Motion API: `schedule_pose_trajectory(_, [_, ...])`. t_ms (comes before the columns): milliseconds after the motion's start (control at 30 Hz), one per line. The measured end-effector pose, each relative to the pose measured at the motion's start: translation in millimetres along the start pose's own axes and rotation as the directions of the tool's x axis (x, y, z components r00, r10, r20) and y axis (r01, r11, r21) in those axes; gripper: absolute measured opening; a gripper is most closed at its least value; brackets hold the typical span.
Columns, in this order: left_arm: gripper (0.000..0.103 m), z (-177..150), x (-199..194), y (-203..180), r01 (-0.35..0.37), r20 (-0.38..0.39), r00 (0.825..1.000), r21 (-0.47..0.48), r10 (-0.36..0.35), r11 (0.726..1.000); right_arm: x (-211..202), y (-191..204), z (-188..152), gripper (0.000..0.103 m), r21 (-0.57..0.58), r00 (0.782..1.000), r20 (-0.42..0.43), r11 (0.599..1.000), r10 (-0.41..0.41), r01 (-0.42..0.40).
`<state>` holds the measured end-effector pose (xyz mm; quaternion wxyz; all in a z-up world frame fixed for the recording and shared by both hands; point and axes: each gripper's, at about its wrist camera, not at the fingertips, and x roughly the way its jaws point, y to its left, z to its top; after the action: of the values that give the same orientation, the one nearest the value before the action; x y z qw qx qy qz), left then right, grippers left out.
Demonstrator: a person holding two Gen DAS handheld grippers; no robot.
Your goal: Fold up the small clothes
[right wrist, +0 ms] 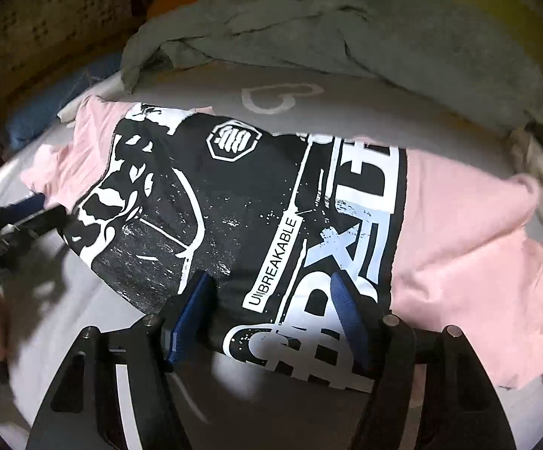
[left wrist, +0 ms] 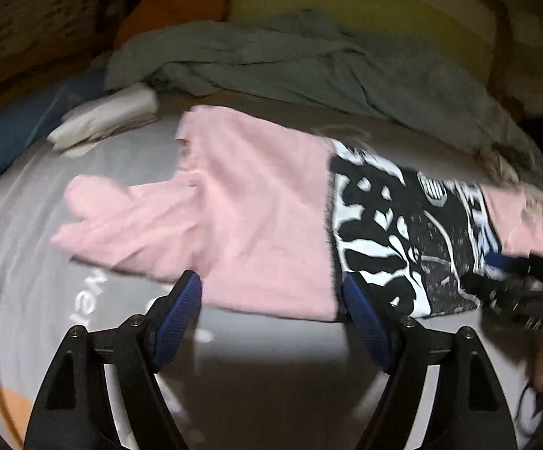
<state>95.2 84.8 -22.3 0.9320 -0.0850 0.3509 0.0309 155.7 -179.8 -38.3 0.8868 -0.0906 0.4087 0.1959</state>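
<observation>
The pink T-shirt [left wrist: 256, 206] is spread flat on the grey bed sheet [left wrist: 27, 262], print side up, with its near hem facing both grippers. At the left, the left gripper [left wrist: 271, 300] is held just over the plain pink part of that hem, its fingers [left wrist: 181, 315] parted and nothing pinched between them. Further right, the right gripper [right wrist: 271, 307] is poised over the printed panel [right wrist: 233, 206], fingers likewise parted and the cloth not yet pinched. For a clean fold, the hem is best gripped at both points together, only the top layer being taken, and carried over evenly. On the sheet the letters "ver" can be made out; on the print, "UNBREAKABLE" is legible, with a hexagonal badge above.
</observation>
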Motion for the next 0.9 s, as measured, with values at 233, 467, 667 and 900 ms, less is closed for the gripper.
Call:
schedule_pose_trajectory(233, [0.081,10,-8,83,0.053,0.022,0.999,-0.405,-0.048,0.913,-4,-8,-3,0.070,0.068,0.998,0.046,0.997,0.044,-0.047])
schedule_pose_trajectory(467, [0.081,25,17,123,0.148,0.063,0.989,-0.522,-0.135,0.840,-6,-8,-3,0.070,0.073,0.998,0.051,0.996,0.039,-0.042])
schedule_pose_trajectory(667, [0.006,44,29,124,0.163,0.121,0.985,-0.456,-0.120,0.875,-17,-17,1,0.070,0.099,0.997,0.070,0.994,0.030,-0.037])
schedule_pose_trajectory(900, [0.006,77,-40,30,0.382,0.288,0.894,-0.086,-0.344,0.920,-66,-65,18,0.070,0.226,0.976,0.210,0.974,-0.057,0.008])
